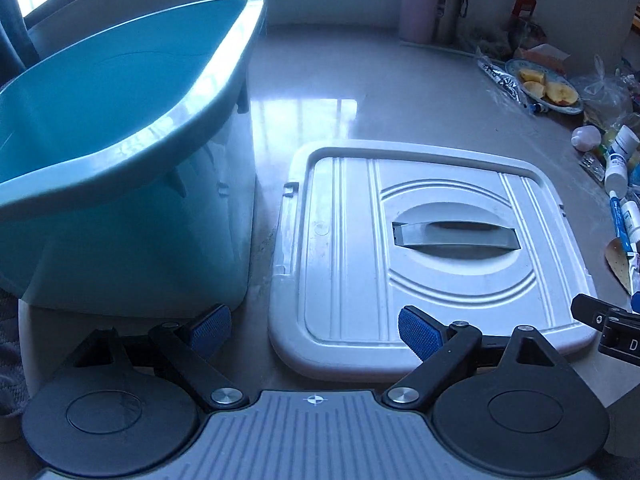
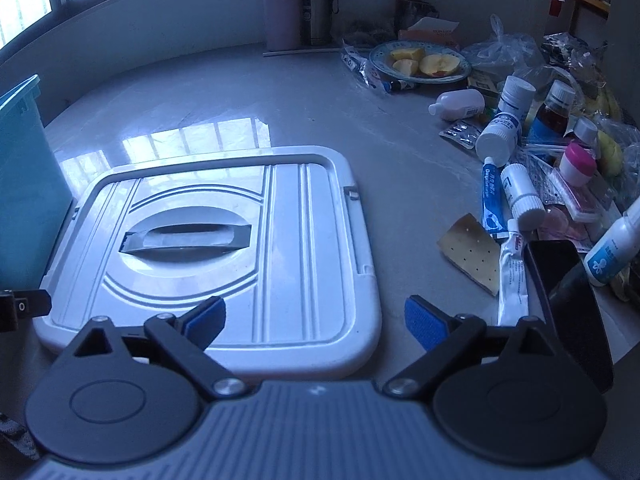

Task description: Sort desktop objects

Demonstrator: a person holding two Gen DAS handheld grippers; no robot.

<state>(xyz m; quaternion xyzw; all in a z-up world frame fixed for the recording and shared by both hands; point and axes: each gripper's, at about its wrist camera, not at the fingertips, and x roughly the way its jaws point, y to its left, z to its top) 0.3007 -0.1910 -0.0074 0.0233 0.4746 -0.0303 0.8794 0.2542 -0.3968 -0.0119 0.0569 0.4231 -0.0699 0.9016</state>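
A teal storage bin [image 1: 132, 184] stands open on the left of the table; its edge also shows in the right wrist view [image 2: 24, 184]. Its white lid [image 1: 424, 248] lies flat beside it, handle up, and it also shows in the right wrist view [image 2: 224, 248]. My left gripper [image 1: 316, 330] is open and empty, low over the gap between bin and lid. My right gripper [image 2: 316, 320] is open and empty over the lid's near right corner. A pile of medicine bottles [image 2: 500, 132], tubes [image 2: 490, 198] and a pink-capped jar [image 2: 576, 164] lies to the right.
A plate of apple pieces [image 2: 420, 62] sits at the back with two flasks [image 2: 298, 12] by the wall. A black phone [image 2: 568, 304] and a tan plaster [image 2: 474, 258] lie near my right gripper. Plastic bags [image 2: 500, 50] clutter the far right.
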